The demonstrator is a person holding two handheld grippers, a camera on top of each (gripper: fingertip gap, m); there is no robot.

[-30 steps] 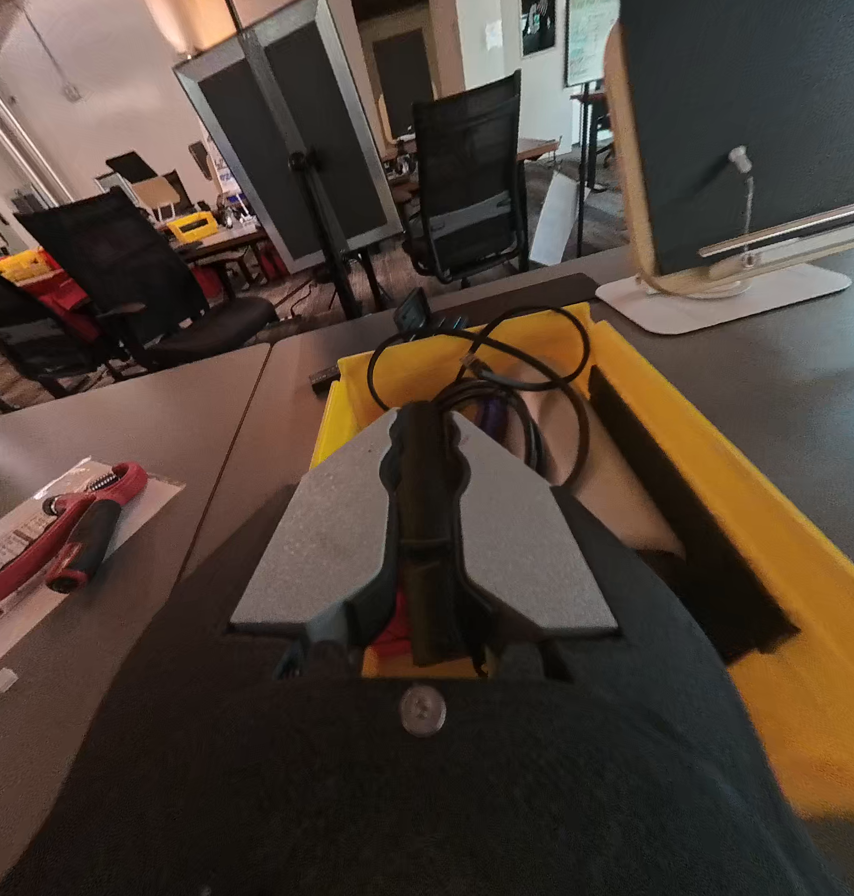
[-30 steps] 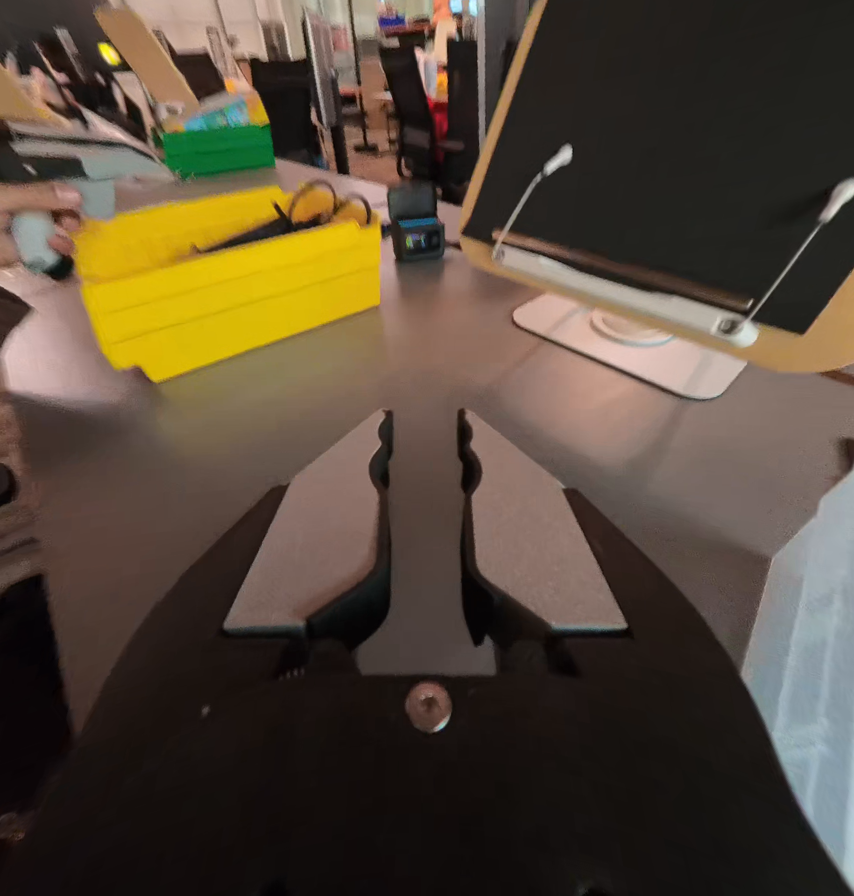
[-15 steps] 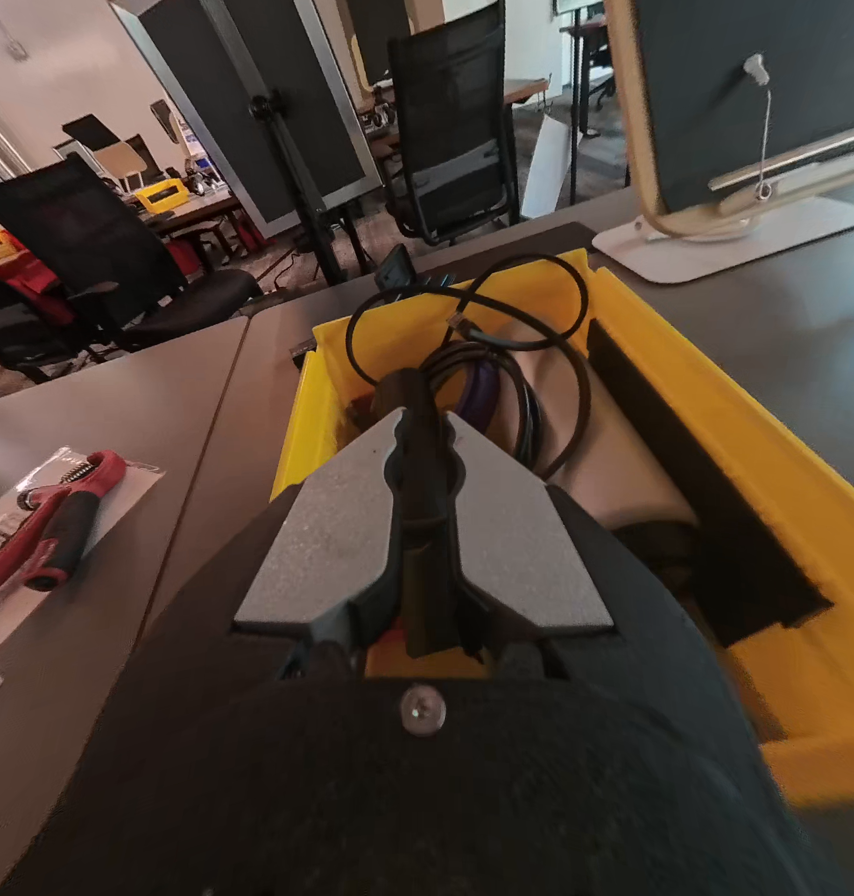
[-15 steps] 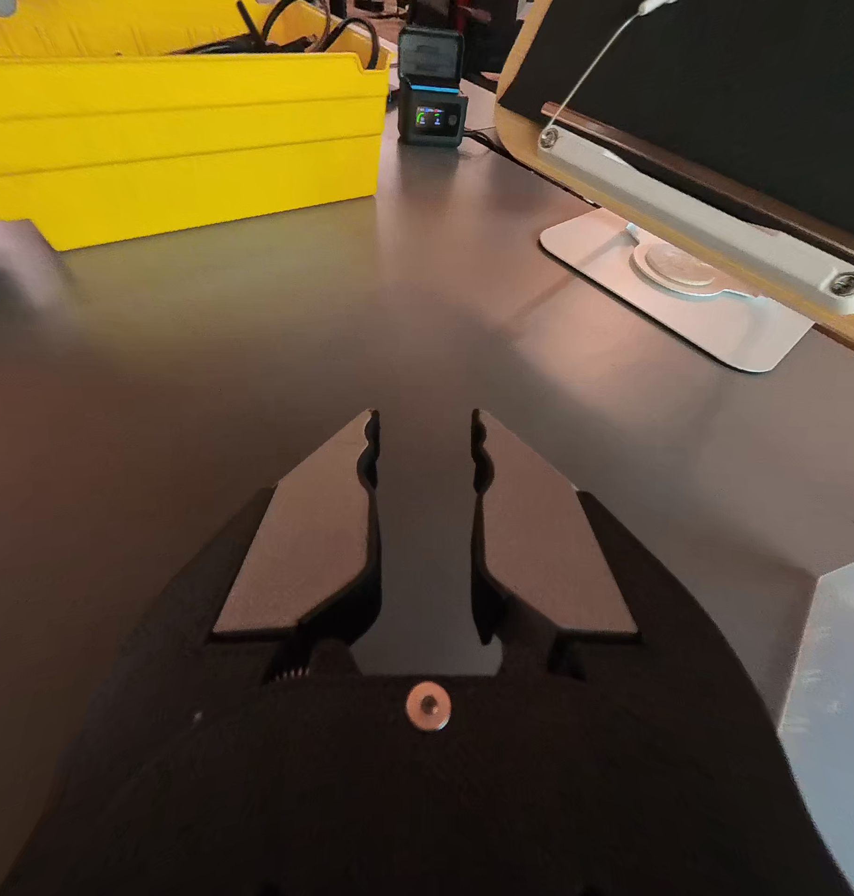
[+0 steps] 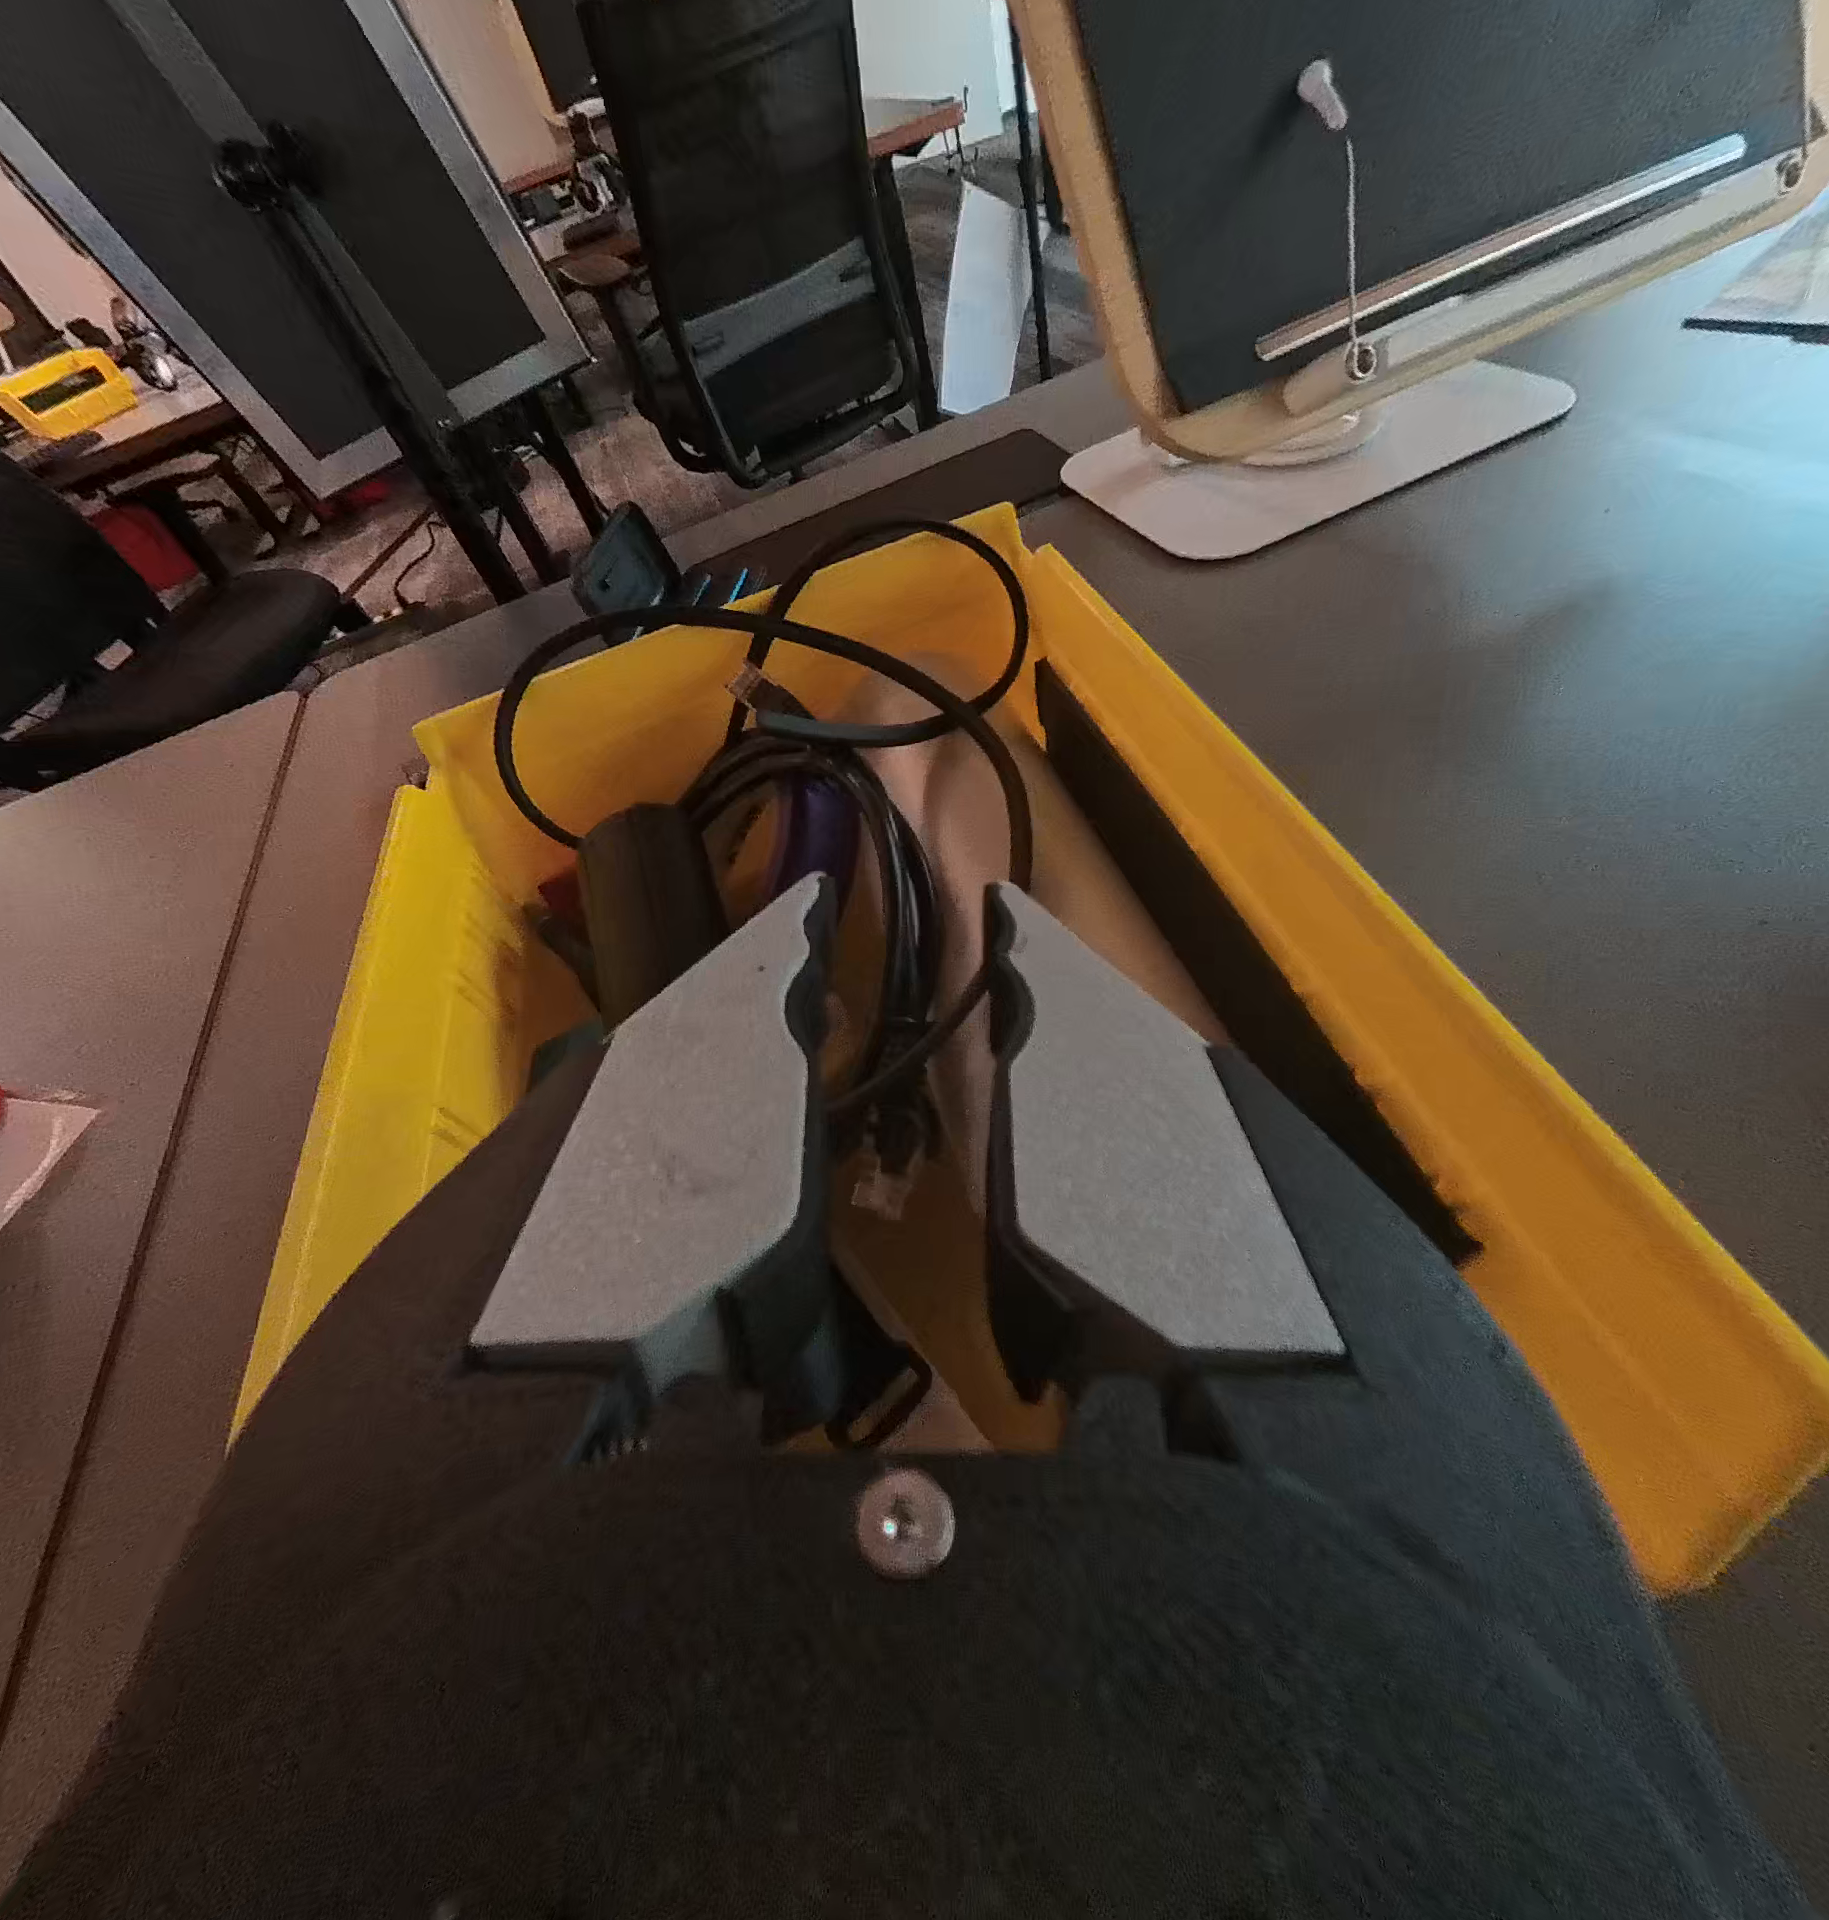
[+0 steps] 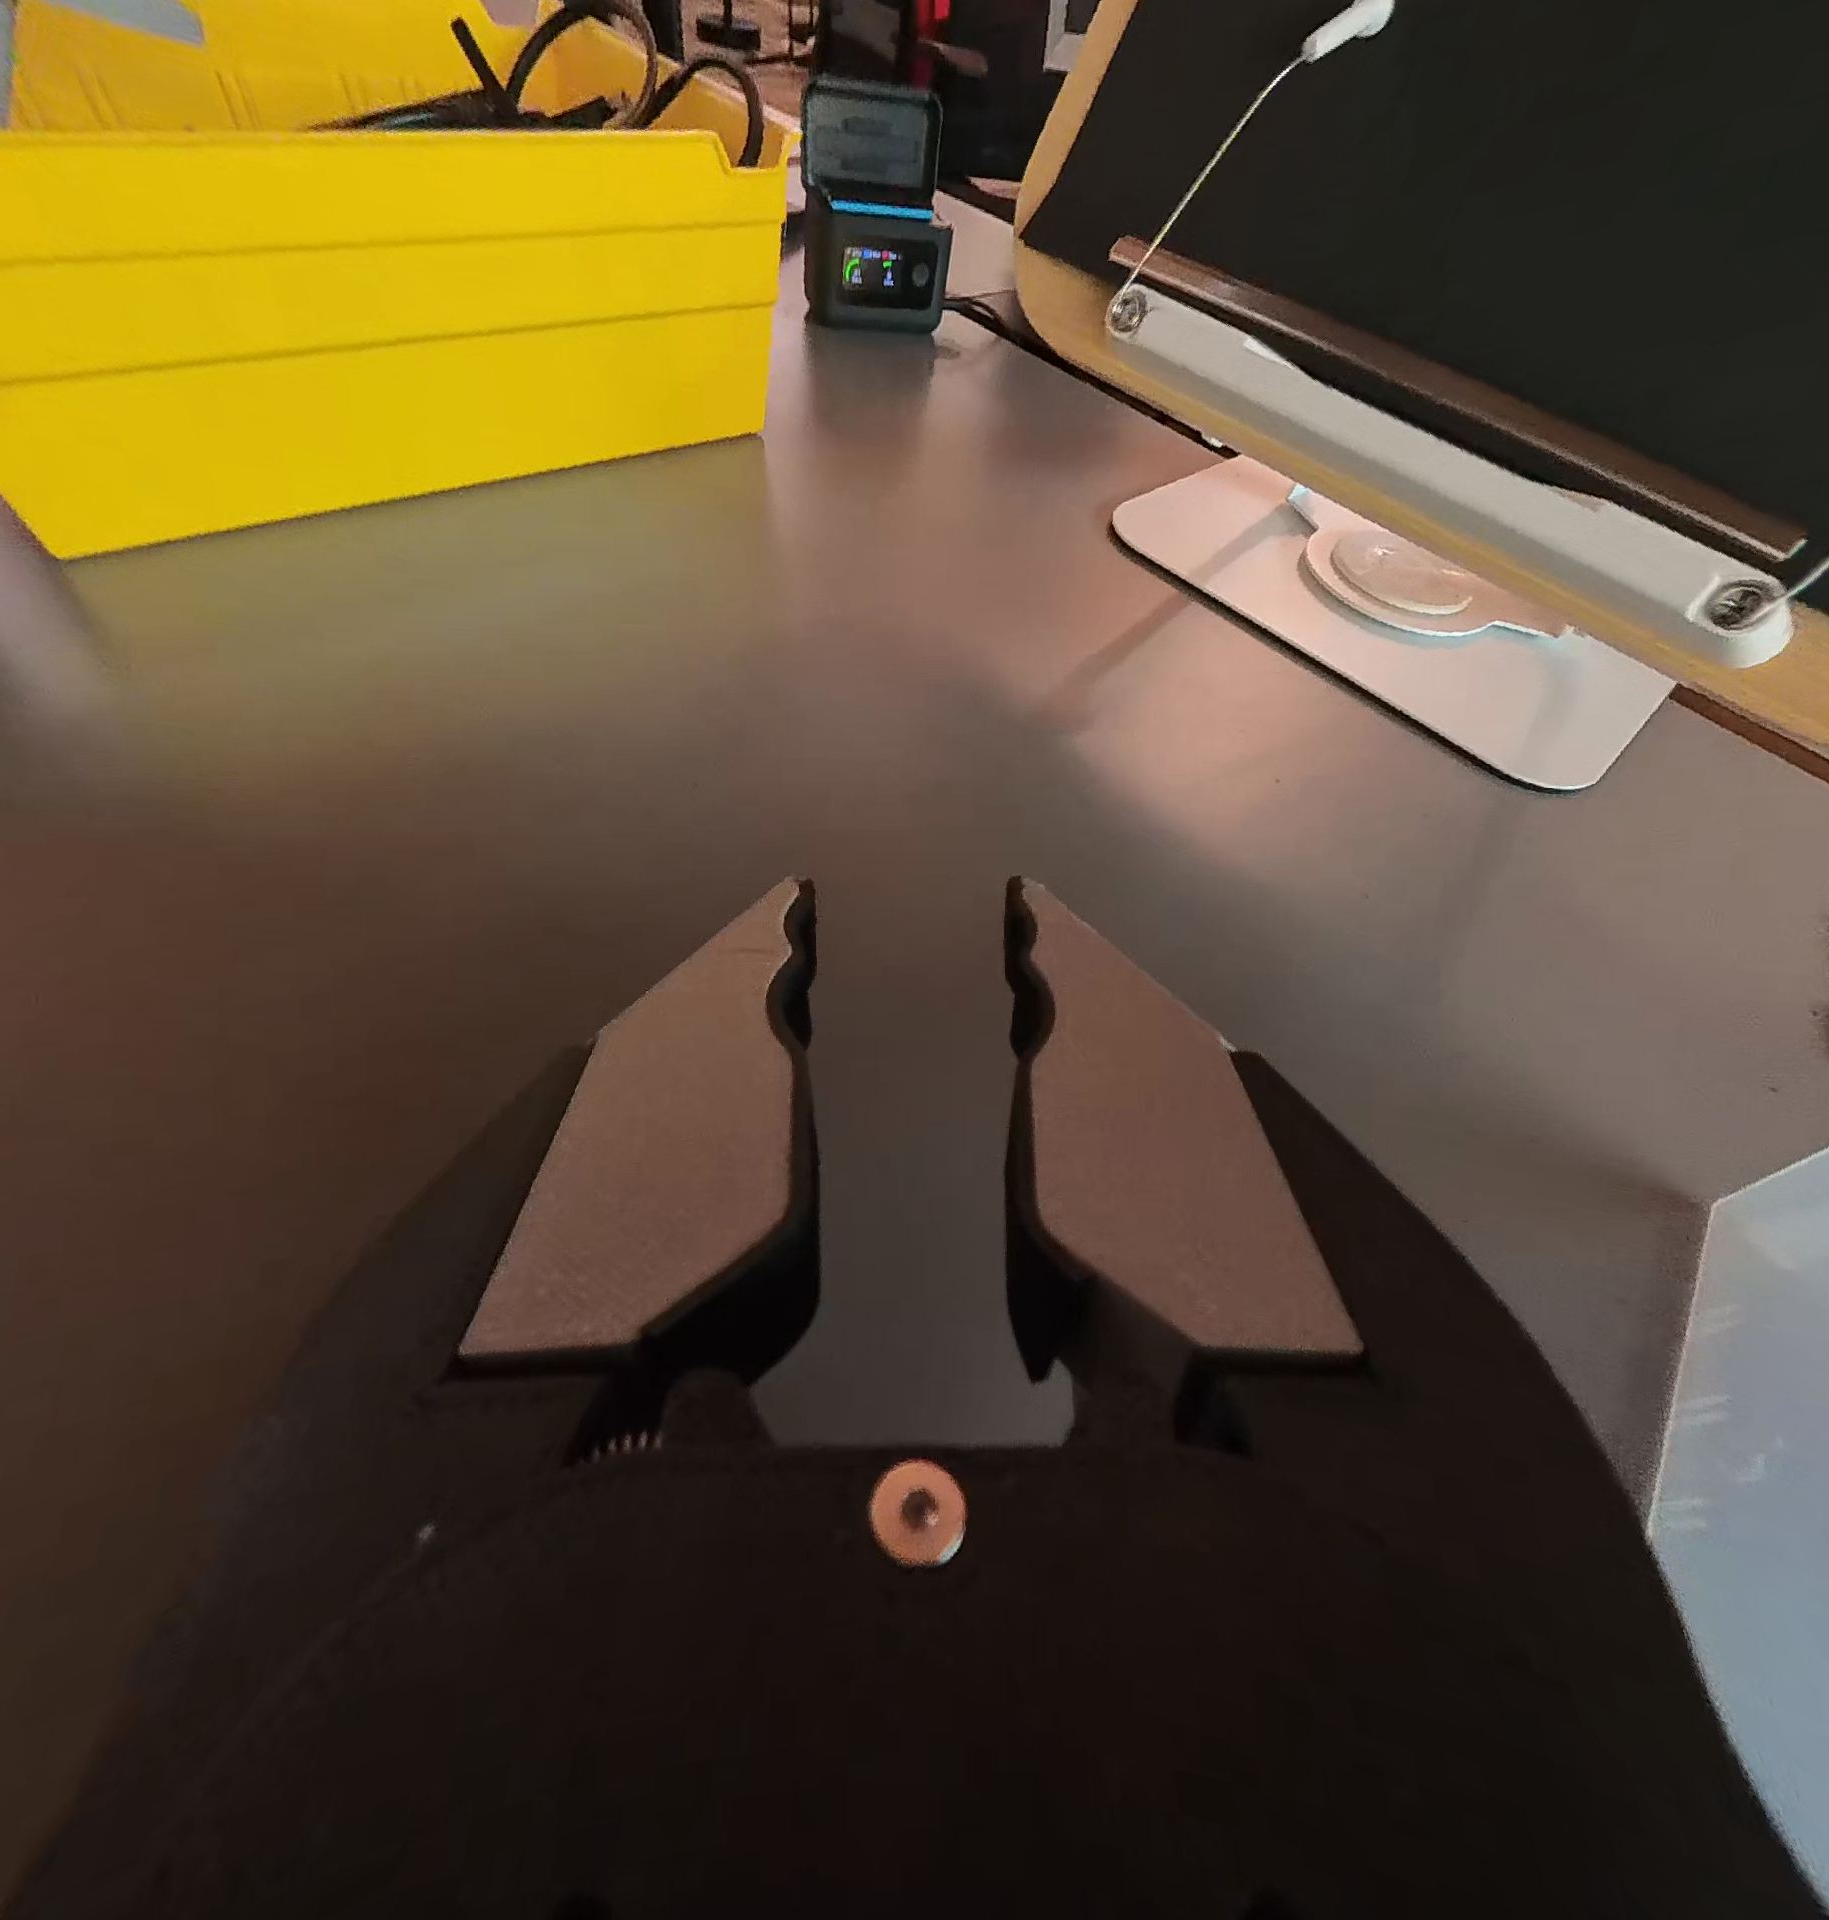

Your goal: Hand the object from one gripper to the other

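— What changed in the last half second?

— My left tool (image 5: 905, 914) was clamped on a dark handled object (image 5: 645, 894); now its jaws stand apart with nothing between the pads. That object lies in the yellow bin (image 5: 1409, 1174), leaning by the left wall, just ahead of my left finger and beside the coiled black cables (image 5: 889, 862). My right tool (image 6: 910, 914) was already parted, and it looks the same.

— How are your tools posed?

— The left one hangs over the near end of the bin, tilted down into it, a cable plug (image 5: 879, 1179) showing in the gap. The right one sits low over the bare grey bench (image 6: 681, 675), level, aimed toward the bin's long side (image 6: 370, 312) and empty.

— Any writing or brands?

— None I can make out. A small dark device (image 6: 874, 244) with a lit screen stands just beyond the bin's far corner, next to a tilted board on a white stand (image 6: 1409, 623). A printed sheet (image 5: 11, 1174) lies on the bench to the left, too cropped to tell.
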